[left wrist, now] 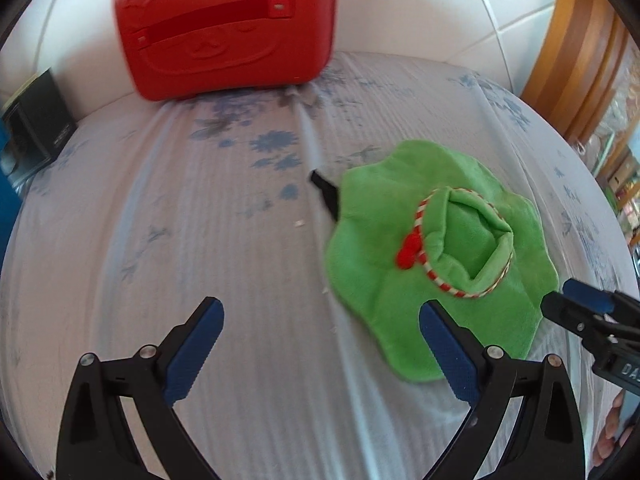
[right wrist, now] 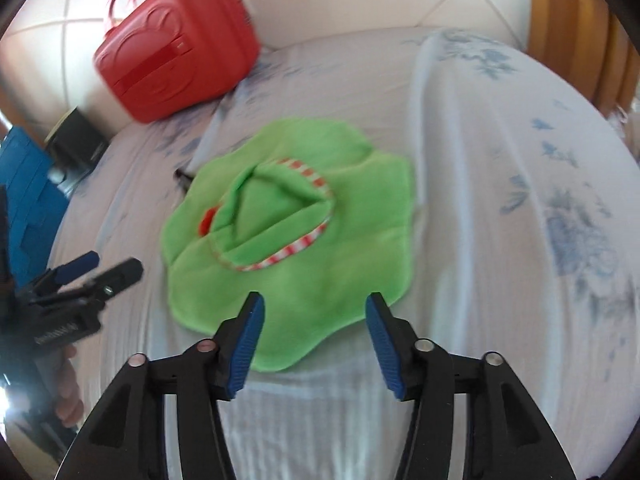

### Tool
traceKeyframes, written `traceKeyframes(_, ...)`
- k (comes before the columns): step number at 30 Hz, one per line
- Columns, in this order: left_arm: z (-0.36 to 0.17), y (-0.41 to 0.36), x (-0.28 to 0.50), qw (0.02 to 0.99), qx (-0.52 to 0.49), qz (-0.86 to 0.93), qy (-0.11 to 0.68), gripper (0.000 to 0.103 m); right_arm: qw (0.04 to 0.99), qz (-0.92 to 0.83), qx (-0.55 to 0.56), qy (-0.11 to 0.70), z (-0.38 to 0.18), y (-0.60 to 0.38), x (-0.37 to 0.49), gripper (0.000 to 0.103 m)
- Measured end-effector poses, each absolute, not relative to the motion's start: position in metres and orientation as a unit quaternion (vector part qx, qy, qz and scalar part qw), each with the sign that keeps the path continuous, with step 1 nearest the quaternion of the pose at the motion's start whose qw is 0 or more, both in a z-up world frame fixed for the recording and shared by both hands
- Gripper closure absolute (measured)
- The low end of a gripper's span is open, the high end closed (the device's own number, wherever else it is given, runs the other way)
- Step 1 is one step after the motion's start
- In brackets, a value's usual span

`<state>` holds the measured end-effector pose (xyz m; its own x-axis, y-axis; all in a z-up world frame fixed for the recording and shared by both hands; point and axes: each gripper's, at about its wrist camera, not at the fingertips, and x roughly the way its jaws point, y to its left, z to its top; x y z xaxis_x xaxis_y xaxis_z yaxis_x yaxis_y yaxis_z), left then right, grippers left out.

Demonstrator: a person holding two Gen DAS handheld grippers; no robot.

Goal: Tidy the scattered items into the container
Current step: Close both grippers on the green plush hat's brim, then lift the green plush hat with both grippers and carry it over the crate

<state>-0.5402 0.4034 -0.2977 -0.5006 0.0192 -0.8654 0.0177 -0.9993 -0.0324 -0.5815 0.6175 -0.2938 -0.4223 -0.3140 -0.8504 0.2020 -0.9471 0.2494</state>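
Both sets of jaws spread, holding nothing. Right gripper (right wrist: pixel 314 338) at the green hat's (right wrist: pixel 292 216) lower brim: pinch there, then carry to red case (right wrist: pixel 176 48), upper left.

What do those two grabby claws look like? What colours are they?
Both claws look alike. The left gripper and the right gripper each have two black plastic fingers shaped like a fork, with round silver bolts at the joints. The fingertips wear bumpy blue pads. White letters are printed on each body, too blurry or cut off to read. No cables or sleeves show.
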Motion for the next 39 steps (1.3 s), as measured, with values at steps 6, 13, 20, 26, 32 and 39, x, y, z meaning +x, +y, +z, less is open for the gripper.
traceKeyframes(6, -0.307, 0.435, -0.575, 0.031, -0.496, 0.868, 0.017, 0.003, 0.145, -0.849, 0.505, -0.047, -0.289, 0.608, -0.620, 0.025)
traceKeyframes(13, -0.338, 0.450, -0.602, 0.039, -0.519, 0.854, 0.012, 0.000, 0.140, -0.841, 0.523, -0.010, -0.314, 0.594, -0.656, 0.017)
traceKeyframes(20, -0.332, 0.455, -0.604, 0.063, -0.508, 0.859, 0.021, 0.021, 0.129, -0.849, 0.512, 0.016, -0.318, 0.590, -0.662, 0.040)
traceKeyframes(26, -0.321, 0.467, -0.592, 0.036, -0.485, 0.871, 0.071, 0.065, 0.142, -0.849, 0.504, 0.069, -0.310, 0.567, -0.644, 0.087)
traceKeyframes(32, -0.288, 0.457, -0.569, 0.050, -0.472, 0.878, 0.057, 0.099, 0.184, -0.865, 0.466, 0.036, -0.274, 0.560, -0.611, 0.090)
traceKeyframes(39, -0.233, 0.441, -0.536, 0.046, -0.427, 0.903, 0.029, 0.099, 0.210, -0.882, 0.422, 0.014, -0.210, 0.549, -0.581, 0.090)
